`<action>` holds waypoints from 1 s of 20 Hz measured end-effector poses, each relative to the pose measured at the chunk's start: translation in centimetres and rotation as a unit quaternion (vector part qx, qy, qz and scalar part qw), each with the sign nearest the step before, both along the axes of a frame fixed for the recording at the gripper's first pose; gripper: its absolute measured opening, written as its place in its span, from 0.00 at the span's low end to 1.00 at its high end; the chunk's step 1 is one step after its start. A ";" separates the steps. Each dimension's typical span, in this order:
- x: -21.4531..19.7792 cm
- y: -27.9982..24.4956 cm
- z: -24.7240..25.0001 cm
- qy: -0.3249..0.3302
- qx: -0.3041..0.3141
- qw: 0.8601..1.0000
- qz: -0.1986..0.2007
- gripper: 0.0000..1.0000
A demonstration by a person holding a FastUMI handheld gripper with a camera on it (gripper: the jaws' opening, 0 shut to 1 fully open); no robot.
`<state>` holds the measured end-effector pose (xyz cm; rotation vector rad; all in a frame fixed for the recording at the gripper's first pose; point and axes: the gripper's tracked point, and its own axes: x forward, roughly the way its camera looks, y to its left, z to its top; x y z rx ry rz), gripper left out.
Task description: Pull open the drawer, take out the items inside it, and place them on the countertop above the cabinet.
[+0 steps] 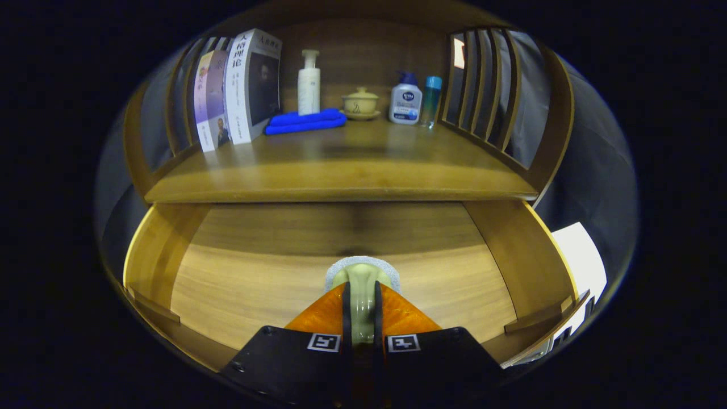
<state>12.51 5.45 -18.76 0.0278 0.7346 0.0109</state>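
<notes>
Pale-green sponge-like pad (362,284) sits pinched between the gripper (362,295) fingers, low centre of frame over the open drawer (255,272); the countertop (341,165) lies straight ahead and above.

We're looking at the wooden countertop (341,165) above the open drawer (318,267), where the books (238,91) stand upright beside a blue folded cloth (305,121), a white pump bottle (309,84), a lidded cup (360,102) and two more bottles (416,101).
</notes>
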 end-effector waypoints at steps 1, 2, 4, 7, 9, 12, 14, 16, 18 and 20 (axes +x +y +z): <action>-0.1 -0.3 0.5 -0.009 0.000 1.000 -0.002 0.16; 0.0 -0.4 1.2 -0.021 0.001 1.000 -0.005 0.16; -0.2 -0.6 2.5 -0.045 0.009 0.999 -0.010 0.16; -0.7 -1.2 5.1 -0.084 0.007 0.996 -0.019 0.16; -1.0 -1.6 7.0 -0.110 0.005 0.994 -0.023 0.16; -0.7 -1.9 9.3 -0.132 0.008 0.991 -0.030 0.16; 0.2 -1.8 10.6 -0.138 0.012 0.990 -0.028 0.16; 0.8 -1.7 11.6 -0.146 0.013 0.989 -0.020 0.16; 2.1 -1.7 12.5 -0.151 0.007 0.988 -0.015 0.16; 3.3 -1.4 13.4 -0.154 0.002 0.988 -0.008 0.16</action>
